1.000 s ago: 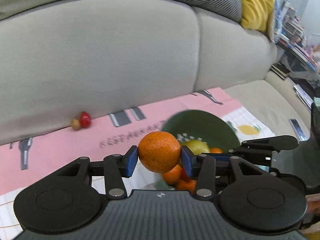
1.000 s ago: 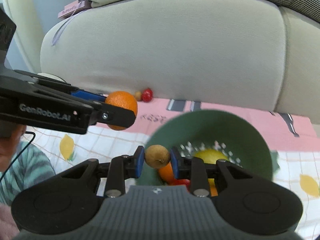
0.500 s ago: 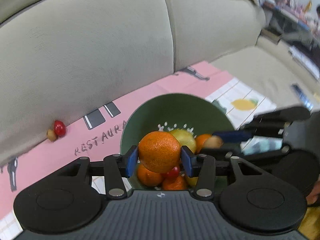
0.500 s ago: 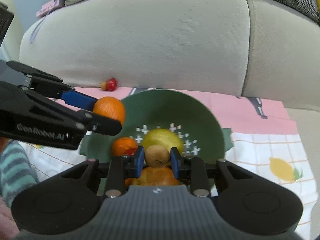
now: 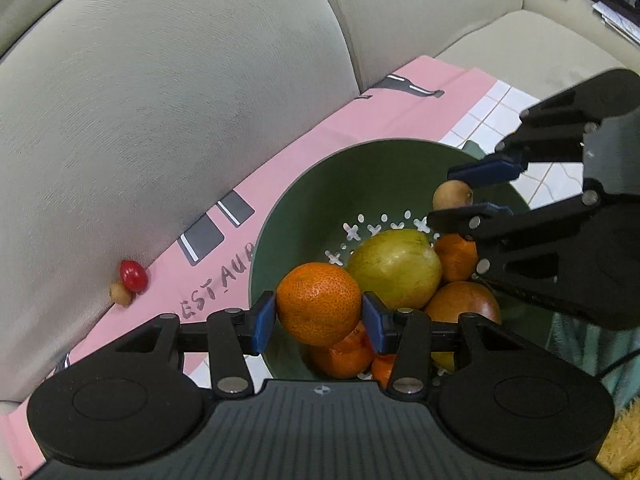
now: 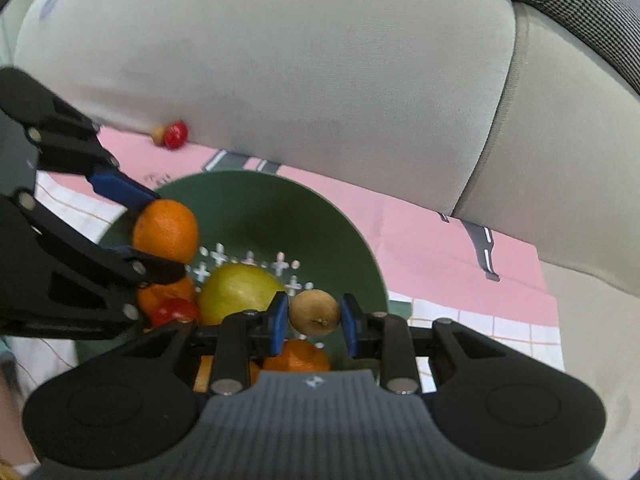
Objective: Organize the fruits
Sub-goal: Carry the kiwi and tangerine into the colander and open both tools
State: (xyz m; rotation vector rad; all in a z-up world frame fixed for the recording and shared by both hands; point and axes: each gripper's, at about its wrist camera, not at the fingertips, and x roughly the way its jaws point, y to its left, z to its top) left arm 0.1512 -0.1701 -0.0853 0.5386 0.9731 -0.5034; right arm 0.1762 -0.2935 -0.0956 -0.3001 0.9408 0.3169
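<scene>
My left gripper (image 5: 319,317) is shut on an orange mandarin (image 5: 319,309) and holds it over the near rim of a green colander bowl (image 5: 372,168). My right gripper (image 6: 315,319) is shut on a small brown fruit (image 6: 315,312) over the same bowl (image 6: 280,208). The bowl holds a yellow-green fruit (image 5: 394,268), several oranges (image 5: 456,256) and a small red fruit (image 6: 174,310). The right gripper with its brown fruit (image 5: 452,196) shows in the left wrist view; the left gripper's mandarin (image 6: 166,231) shows in the right wrist view.
The bowl stands on a pink cloth (image 5: 320,148) laid on a beige sofa seat. A red fruit (image 5: 133,275) and a small brown fruit (image 5: 120,294) lie against the sofa backrest (image 5: 180,80), left of the bowl. They also show in the right wrist view (image 6: 176,135).
Both grippers have moved forward and down over the bowl, each still holding its fruit. The bowl now fills more of both views.
</scene>
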